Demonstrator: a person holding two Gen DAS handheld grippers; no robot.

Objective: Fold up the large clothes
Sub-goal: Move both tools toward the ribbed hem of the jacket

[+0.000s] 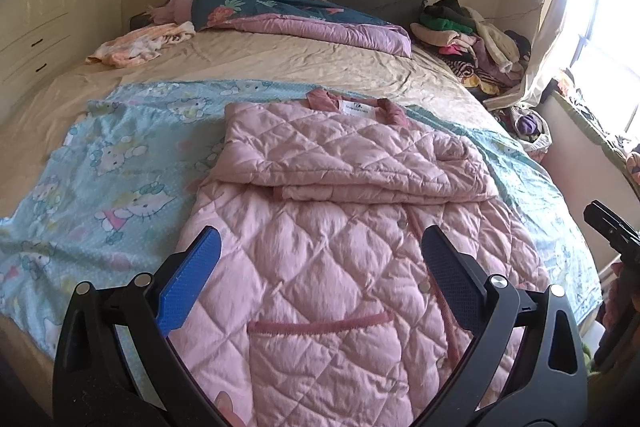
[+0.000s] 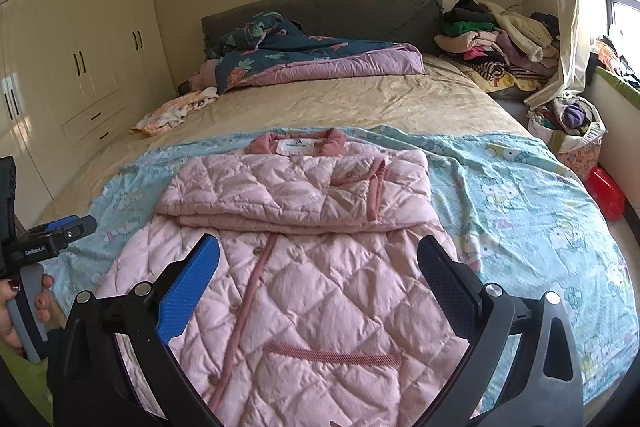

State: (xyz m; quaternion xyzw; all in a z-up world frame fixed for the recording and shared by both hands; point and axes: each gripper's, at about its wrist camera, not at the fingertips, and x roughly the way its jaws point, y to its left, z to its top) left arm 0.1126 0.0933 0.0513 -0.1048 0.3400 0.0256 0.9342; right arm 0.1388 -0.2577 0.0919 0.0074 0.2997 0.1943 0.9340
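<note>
A pink quilted padded jacket (image 1: 320, 227) is lying mid-frame on a light blue cartoon-print sheet (image 1: 100, 163), its sleeves folded across the chest. The left gripper (image 1: 320, 259) and right gripper (image 2: 318, 259) are both hovering above its hem with fingers spread wide, gripping nothing. A rumpled teal and purple quilt (image 1: 288, 15) is sitting top centre, and a heap of mixed clothes (image 2: 504, 43) is crowding the upper right.

Overexposed daylight through the window (image 1: 608, 27); sharp focus, fisheye-bent edges.

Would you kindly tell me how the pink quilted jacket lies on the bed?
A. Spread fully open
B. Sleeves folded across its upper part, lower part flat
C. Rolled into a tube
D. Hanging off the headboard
B: the pink quilted jacket has its sleeves layered across the chest, hem end flat.
</note>
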